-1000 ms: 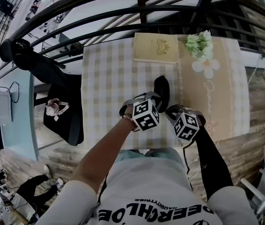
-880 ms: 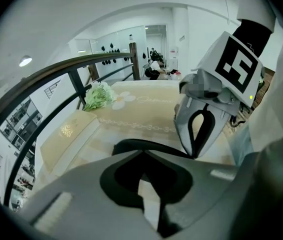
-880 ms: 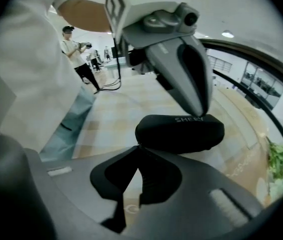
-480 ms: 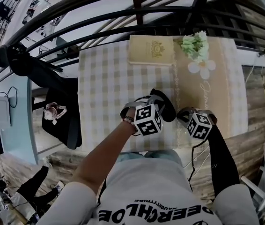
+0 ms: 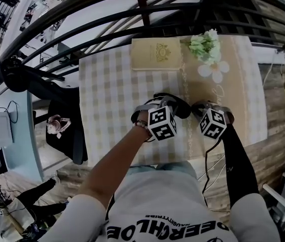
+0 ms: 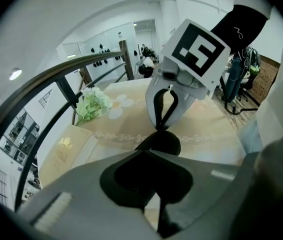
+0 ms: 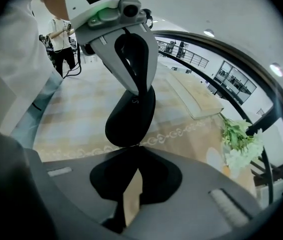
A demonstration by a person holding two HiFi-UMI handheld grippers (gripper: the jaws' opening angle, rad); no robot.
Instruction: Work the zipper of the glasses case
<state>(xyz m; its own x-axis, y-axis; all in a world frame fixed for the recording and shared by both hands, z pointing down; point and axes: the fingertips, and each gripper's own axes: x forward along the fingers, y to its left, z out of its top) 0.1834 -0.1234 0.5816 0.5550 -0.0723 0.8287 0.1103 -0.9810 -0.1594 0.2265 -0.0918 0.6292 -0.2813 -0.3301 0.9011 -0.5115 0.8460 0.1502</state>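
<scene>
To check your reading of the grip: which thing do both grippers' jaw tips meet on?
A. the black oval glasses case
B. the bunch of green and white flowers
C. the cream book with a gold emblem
A: the left gripper and the right gripper are both shut on the black oval glasses case. The cream book with a gold emblem and the bunch of green and white flowers lie apart from them, untouched.

Table (image 5: 94, 130) covered by a checked cloth (image 5: 112, 84), with a tan runner (image 5: 235, 95) on its right side. We note a cream book (image 5: 155, 53) at the far edge and flowers (image 5: 204, 45) beside it. Glasses case (image 5: 180, 107): contact with the cloth unclear.
</scene>
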